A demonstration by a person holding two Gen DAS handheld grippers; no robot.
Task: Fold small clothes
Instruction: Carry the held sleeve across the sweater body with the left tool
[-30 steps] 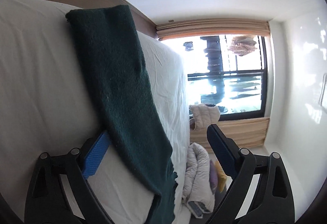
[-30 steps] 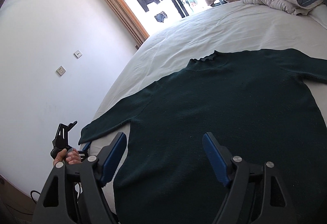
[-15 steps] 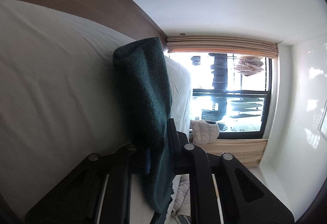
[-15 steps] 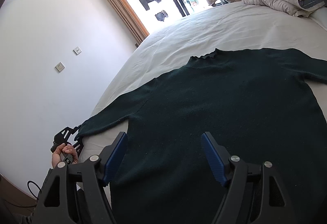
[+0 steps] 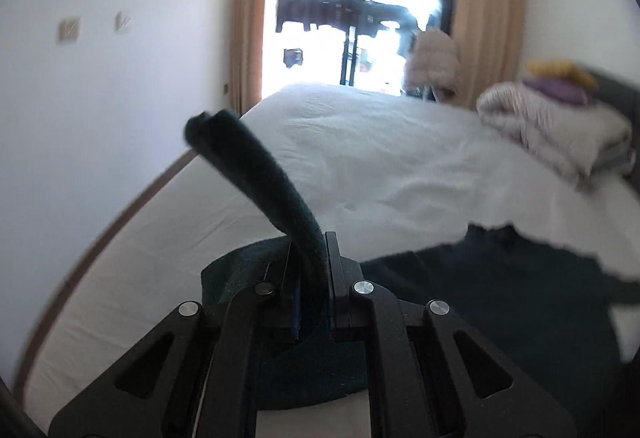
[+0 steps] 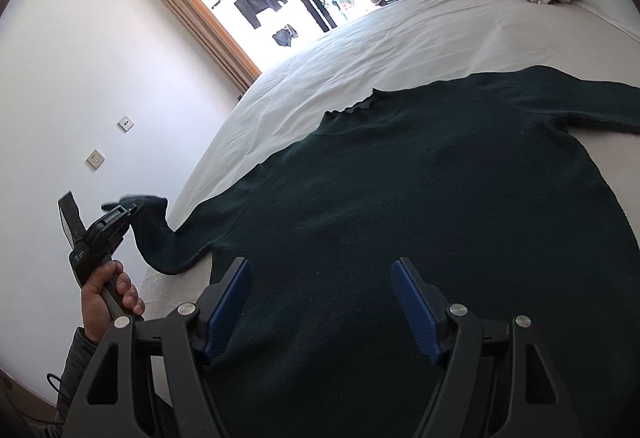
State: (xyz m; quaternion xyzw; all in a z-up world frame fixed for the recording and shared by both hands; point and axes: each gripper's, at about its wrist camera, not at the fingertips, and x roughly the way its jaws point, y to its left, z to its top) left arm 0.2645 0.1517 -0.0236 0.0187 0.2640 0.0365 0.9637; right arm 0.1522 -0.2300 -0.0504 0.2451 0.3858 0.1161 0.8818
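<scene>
One sleeve [image 5: 256,174] pinched tight in the left gripper [image 5: 310,278], right gripper [image 6: 320,302] wide and empty, so I'd swing it flat across the sweater [image 6: 420,198].

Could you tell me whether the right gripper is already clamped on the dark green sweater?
No, the right gripper hangs above the sweater with its blue pads wide apart and nothing pinched between them.

Sweater [image 6: 440,206] hem hidden behind right tool [image 6: 320,302] – right sleeve cut by frame edge; left view motion-blurred, folded quilt [image 5: 560,130] smeared – left tool's pads buried in sleeve.
</scene>
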